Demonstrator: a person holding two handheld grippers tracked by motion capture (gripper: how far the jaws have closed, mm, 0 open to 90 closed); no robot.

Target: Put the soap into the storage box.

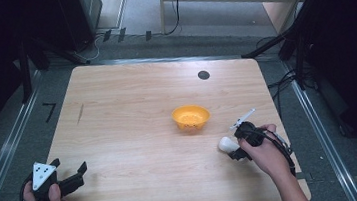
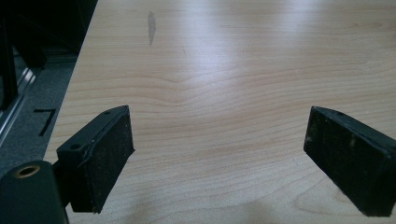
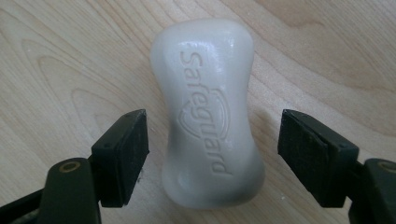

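Your right gripper (image 3: 212, 158) straddles a bar of soap (image 3: 208, 109) — a smooth, waxy white block, waisted in the middle, with rounded ends and the word "Safeguard" pressed into its top. The soap lies flat on the worktop (image 1: 133, 120) near the right edge, toward the near right corner. The flat black pads (image 3: 122, 156) have a gritty, matte surface and stand on either side of the bar with a strip of wood showing between each pad and the soap — the grip is not made.

Your left gripper (image 1: 59, 182) sits at the near left corner, its jaws spread wide over bare wood with nothing between them. In the left gripper view its pads (image 2: 105, 158) look worn and dusty.

The worktop is pale wood-grain laminate with rounded corners and a slight sheen. A shallow orange plastic bowl (image 1: 191, 117) sits a little right of centre, just beyond the soap, and a small round black disc (image 1: 203, 74) lies near the far edge.
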